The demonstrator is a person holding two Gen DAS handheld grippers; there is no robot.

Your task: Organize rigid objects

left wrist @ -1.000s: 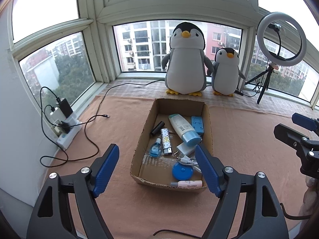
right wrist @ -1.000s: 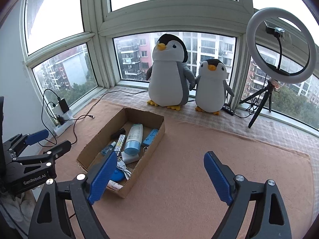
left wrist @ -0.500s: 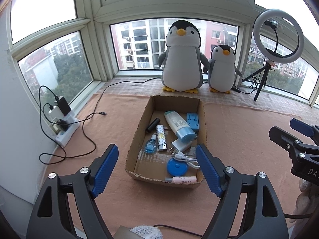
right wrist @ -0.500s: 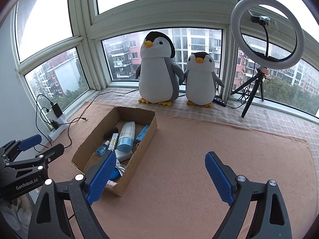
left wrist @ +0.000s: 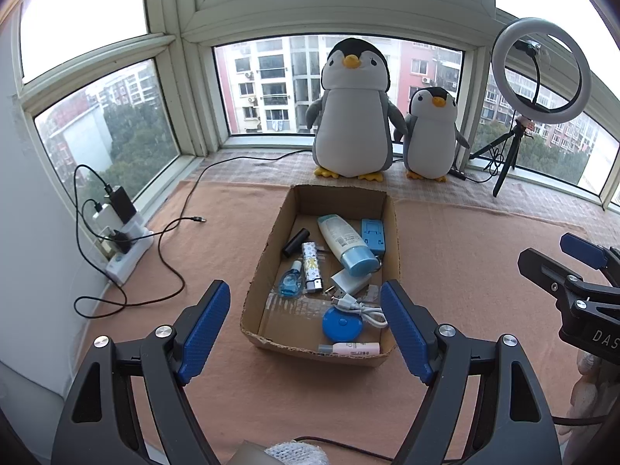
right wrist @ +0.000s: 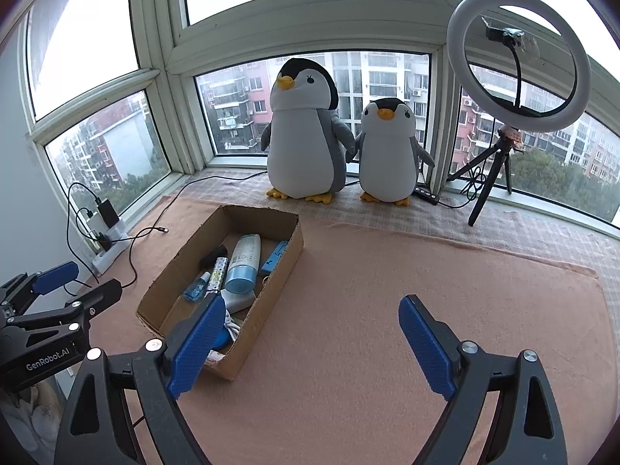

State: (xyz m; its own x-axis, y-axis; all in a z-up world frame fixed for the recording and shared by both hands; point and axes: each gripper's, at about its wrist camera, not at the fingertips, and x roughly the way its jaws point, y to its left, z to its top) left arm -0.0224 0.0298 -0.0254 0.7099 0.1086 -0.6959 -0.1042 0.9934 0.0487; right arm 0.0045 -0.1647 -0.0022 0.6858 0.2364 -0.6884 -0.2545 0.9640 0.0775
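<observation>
An open cardboard box (left wrist: 260, 267) (right wrist: 271, 290) lies on the peach cloth. Inside it are a white bottle with a blue cap (left wrist: 347, 242) (right wrist: 244, 261), a blue case (left wrist: 372, 235), a patterned lighter (left wrist: 311, 267), a black tube (left wrist: 294, 243), a small blue bottle (left wrist: 290, 281), a white charger with cable (left wrist: 350, 281), a blue round disc (left wrist: 341, 323) and a pink tube (left wrist: 350, 348). My left gripper (left wrist: 306, 327) hovers open above the box's near end, holding nothing. My right gripper (right wrist: 310, 345) stands open and empty over the cloth to the right of the box.
Two plush penguins (left wrist: 352, 116) (left wrist: 432, 133) stand on the sill behind the box. A ring light on a tripod (left wrist: 540, 73) is at the back right. A power strip with chargers and trailing cables (left wrist: 120, 240) lies along the left wall.
Both grippers have drawn back and risen a little, so the box looks smaller and farther. Nothing in the box has moved, and both stay open.
</observation>
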